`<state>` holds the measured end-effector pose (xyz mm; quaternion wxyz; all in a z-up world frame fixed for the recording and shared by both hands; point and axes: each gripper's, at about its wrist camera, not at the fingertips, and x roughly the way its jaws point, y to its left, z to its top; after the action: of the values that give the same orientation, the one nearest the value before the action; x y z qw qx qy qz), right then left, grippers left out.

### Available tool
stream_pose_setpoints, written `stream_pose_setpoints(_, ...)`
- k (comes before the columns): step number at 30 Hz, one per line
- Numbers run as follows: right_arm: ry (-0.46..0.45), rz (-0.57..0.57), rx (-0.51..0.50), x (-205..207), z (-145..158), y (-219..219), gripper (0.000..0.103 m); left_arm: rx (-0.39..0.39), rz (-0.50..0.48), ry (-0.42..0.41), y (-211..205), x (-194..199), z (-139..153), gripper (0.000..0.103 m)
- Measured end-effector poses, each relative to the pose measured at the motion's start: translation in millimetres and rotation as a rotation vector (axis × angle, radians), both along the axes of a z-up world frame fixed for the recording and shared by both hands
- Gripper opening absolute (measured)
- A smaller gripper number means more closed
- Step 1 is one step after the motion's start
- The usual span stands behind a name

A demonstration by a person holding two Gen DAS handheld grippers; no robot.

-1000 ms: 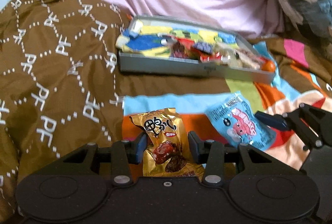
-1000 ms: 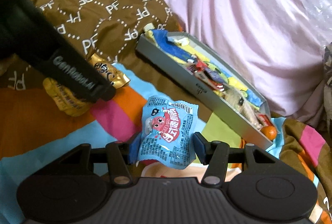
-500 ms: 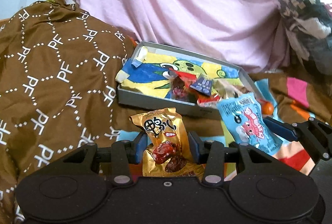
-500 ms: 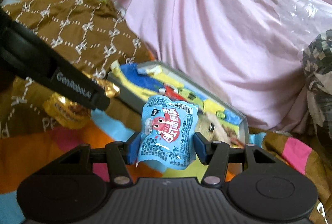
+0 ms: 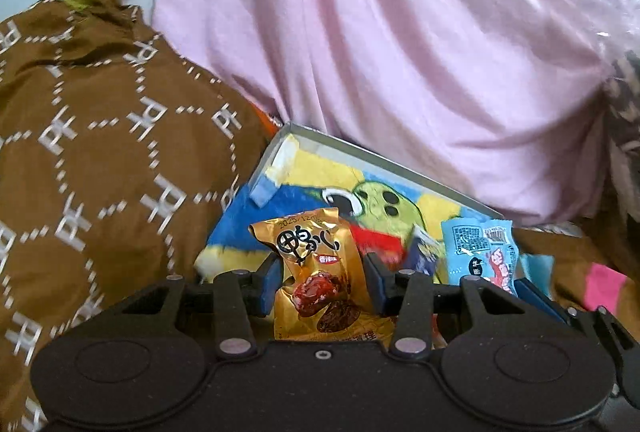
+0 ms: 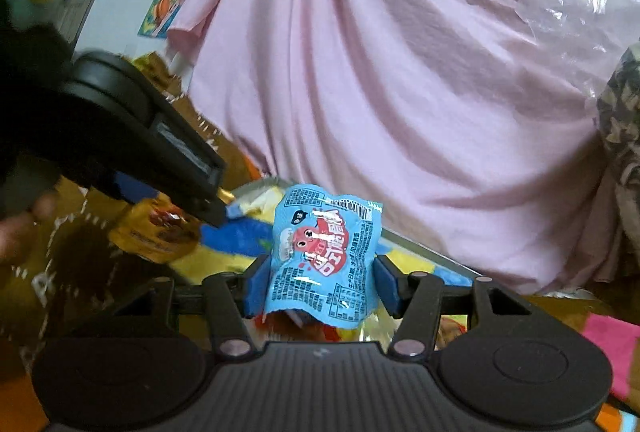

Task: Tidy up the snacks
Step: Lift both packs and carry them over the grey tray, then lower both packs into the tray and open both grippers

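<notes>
My left gripper [image 5: 322,282] is shut on a gold snack packet [image 5: 320,272] and holds it over the near edge of the grey tray [image 5: 384,156], which is lined with a yellow and blue cartoon picture. My right gripper [image 6: 320,284] is shut on a light blue snack packet [image 6: 324,260], also held above the tray [image 6: 424,246]. The blue packet [image 5: 482,252] shows at the right of the left wrist view. The gold packet [image 6: 156,232] and the left gripper show at the left of the right wrist view.
A brown patterned blanket [image 5: 100,172] lies left of the tray. A pink sheet [image 5: 400,52] hangs behind it. Other wrapped snacks [image 5: 420,252] lie in the tray. A camouflage cloth [image 6: 624,152] is at the right. A colourful cover [image 5: 604,280] lies under the tray.
Both grippers have lifted their packets off the colourful cover and carried them forward. They now hang over the tray, which has grown much nearer.
</notes>
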<state>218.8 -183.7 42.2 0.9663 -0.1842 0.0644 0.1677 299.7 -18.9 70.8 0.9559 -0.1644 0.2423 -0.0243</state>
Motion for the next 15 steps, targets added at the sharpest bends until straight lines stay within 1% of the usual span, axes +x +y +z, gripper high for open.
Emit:
stream_pose_setpoints(3, -0.009, 0.010, 0.043, 17, -4, -2, 0.060, 0.028, 0.010, 0.017, -5, 22, -5, 0.046)
stream_pose_setpoints(6, -0.005, 0.008, 0.110, 33, -7, -10, 0.060, 0.040, 0.017, 0.039, -9, 40, -13, 0.046)
stream_pose_setpoints(12, 0.047, -0.003, 0.202, 64, -18, -25, 0.061, 0.035, 0.032, 0.087, -12, 65, -29, 0.046)
stream_pose_setpoints(15, 0.074, 0.004, 0.253, 73, -21, -30, 0.061, 0.070, 0.030, 0.093, -15, 70, -34, 0.046)
